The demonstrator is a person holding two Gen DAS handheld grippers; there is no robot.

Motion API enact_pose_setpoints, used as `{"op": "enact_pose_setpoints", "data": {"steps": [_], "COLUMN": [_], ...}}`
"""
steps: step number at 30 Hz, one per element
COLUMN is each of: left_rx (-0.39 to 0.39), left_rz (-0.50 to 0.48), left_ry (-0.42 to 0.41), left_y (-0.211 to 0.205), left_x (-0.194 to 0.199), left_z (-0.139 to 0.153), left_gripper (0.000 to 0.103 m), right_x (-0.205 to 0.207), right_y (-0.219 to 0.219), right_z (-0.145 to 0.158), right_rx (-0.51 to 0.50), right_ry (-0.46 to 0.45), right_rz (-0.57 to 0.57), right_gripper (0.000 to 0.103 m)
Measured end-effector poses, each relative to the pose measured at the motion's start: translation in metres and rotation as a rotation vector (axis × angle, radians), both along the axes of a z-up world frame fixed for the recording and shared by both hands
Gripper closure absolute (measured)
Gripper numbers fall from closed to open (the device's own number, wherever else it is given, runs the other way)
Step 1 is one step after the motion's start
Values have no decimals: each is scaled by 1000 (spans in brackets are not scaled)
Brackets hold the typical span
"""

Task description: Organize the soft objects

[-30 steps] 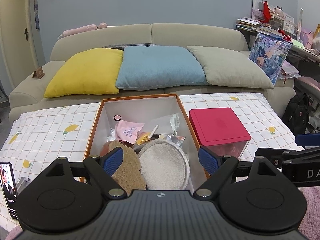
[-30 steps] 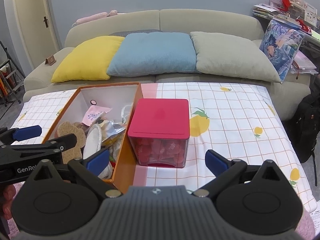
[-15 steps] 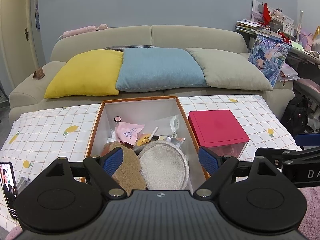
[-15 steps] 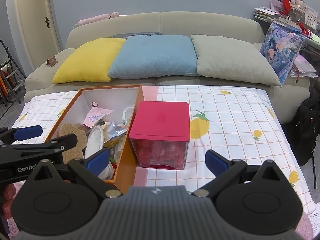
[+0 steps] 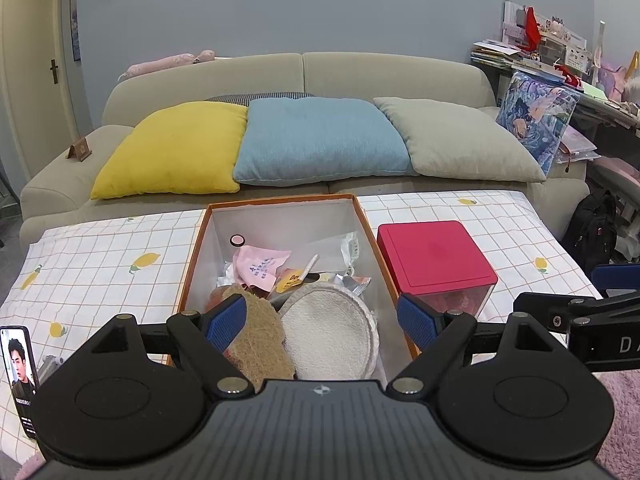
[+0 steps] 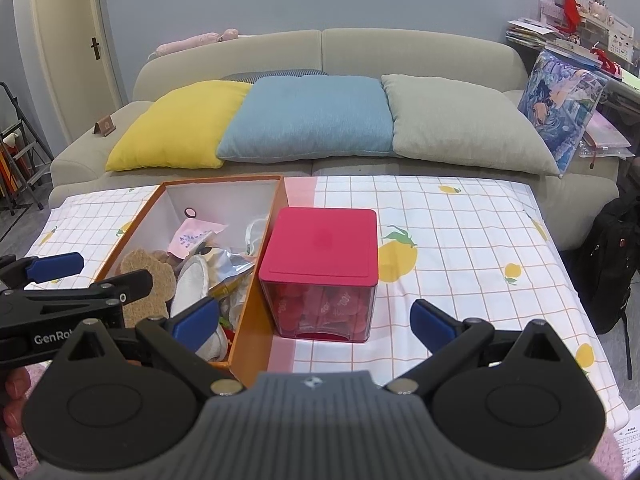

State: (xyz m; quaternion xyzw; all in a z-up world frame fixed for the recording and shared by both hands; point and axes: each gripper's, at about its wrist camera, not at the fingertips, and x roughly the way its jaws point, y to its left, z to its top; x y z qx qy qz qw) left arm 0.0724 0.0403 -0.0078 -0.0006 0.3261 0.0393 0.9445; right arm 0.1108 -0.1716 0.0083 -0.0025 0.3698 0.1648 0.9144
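Both spread hand-held grippers, left (image 5: 322, 318) and right (image 6: 316, 318), hover over a lemon-print tablecloth (image 6: 460, 240) before a sofa (image 6: 320, 52).

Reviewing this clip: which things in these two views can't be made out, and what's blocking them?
- Box bottom, left wrist view: covered by the brown pad, white pad and packets.
- Red-lidded container contents, right wrist view: blurred through the clear wall.
- Box near end, both views: behind the left hand-held gripper and right hand-held gripper.
- Phone, left wrist view: cut by the edge.
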Motion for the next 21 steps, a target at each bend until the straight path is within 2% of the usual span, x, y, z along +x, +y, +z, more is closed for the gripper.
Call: {"op": "enact_pose_setpoints", "data": {"steps": [21], "left_rx": [1], "left_rz": [5], "left_ry": [2], "left_y": [3], "left_x": [-3], "left_z": [0], "left_gripper": [3], "right_x": [-1], "right_y": [0], "right_z": [0], "right_rx": [-2], "right_ry": [9], "right_rz": [-3], "right_gripper": [3]}}
